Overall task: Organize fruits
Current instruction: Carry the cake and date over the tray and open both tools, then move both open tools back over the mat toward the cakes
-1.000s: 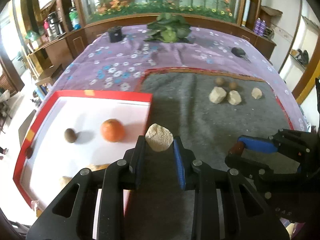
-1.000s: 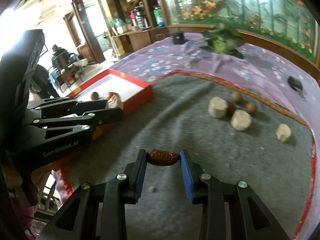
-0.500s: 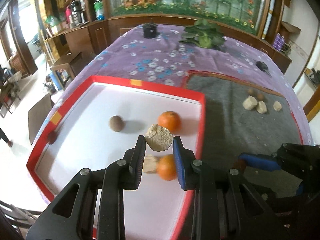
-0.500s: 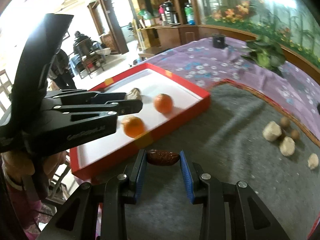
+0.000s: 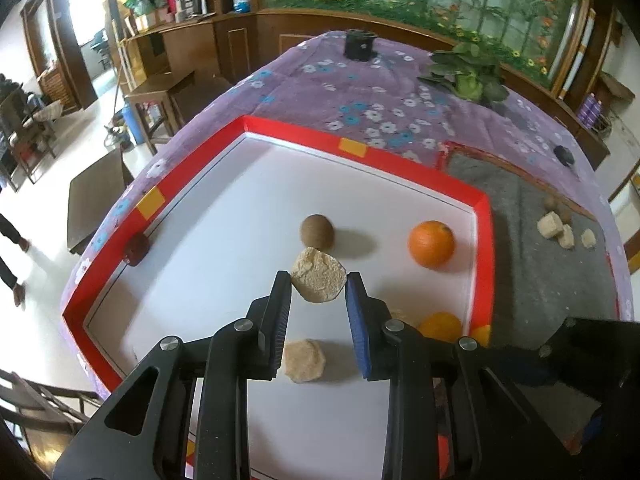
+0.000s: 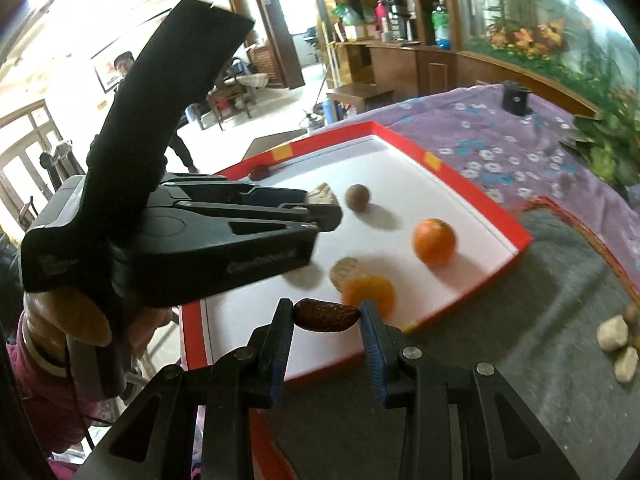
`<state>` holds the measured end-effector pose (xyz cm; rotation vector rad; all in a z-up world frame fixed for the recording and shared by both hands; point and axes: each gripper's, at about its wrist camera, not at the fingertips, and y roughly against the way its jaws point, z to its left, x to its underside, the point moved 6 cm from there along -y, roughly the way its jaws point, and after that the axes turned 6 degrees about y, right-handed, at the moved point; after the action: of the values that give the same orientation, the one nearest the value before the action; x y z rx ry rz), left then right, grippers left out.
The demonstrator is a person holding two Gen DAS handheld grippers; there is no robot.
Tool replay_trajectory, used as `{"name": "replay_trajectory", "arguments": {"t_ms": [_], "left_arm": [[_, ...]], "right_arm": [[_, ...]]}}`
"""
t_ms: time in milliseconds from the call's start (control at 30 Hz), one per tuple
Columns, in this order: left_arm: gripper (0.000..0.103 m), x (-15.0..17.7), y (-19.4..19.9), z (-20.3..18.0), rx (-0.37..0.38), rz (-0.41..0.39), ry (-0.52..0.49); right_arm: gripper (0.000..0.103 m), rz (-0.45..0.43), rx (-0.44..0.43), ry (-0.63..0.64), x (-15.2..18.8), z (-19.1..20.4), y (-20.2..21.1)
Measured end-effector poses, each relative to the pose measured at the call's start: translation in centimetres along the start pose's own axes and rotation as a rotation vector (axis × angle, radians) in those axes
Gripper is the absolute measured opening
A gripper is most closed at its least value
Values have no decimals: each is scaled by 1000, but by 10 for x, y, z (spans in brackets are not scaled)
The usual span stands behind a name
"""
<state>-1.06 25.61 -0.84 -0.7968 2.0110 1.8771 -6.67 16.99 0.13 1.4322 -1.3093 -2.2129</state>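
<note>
My left gripper (image 5: 318, 286) is shut on a pale crumbly lump (image 5: 318, 280) and holds it above the white floor of the red-rimmed tray (image 5: 400, 160). In the tray lie a brown round fruit (image 5: 317, 231), an orange (image 5: 431, 244), a second orange (image 5: 440, 326) and another pale lump (image 5: 304, 360). My right gripper (image 6: 326, 316) is shut on a dark brown date (image 6: 326, 315) and holds it over the tray's near rim (image 6: 472, 292). The left gripper (image 6: 320, 204) shows there, above the tray.
Several pale lumps (image 5: 556, 232) and small brown fruits (image 5: 550, 202) lie on the grey mat (image 5: 532, 280) to the right of the tray. A green plant (image 5: 464, 74) and a black cup (image 5: 360, 44) stand on the purple flowered cloth beyond.
Both grippers have moved left from the grey mat to the tray, each still holding its item. The left one is now further over the tray floor.
</note>
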Motion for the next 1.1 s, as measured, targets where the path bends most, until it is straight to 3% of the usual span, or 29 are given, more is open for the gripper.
{"name": "replay_trajectory", "arguments": {"t_ms": [367,500,600,633,667,900,1100], "left_arm": [[27,1,-16,18,-15,41,72],[27,4,-19,19,-2,68,102],[42,4,-15,19,-20,52,101],[55,4,-12,19,-18,42,104],[60,3,-10,19,-17,34,108],[60,0,6,6,-60,-24,84],[60,-1,14,-25,-47,-49,47]], "right_arm": [[32,58,-38,78,-1,26,-30],[33,36,-65,55,-1,25,-26],[41,29,-67,39,3,22,-19],[41,22,-73,35,4,22,-16],[41,18,-77,33,4,23,-13],[43,-19,-48,26,13,16,14],[47,-51,28,-41,28,-16,40]]}}
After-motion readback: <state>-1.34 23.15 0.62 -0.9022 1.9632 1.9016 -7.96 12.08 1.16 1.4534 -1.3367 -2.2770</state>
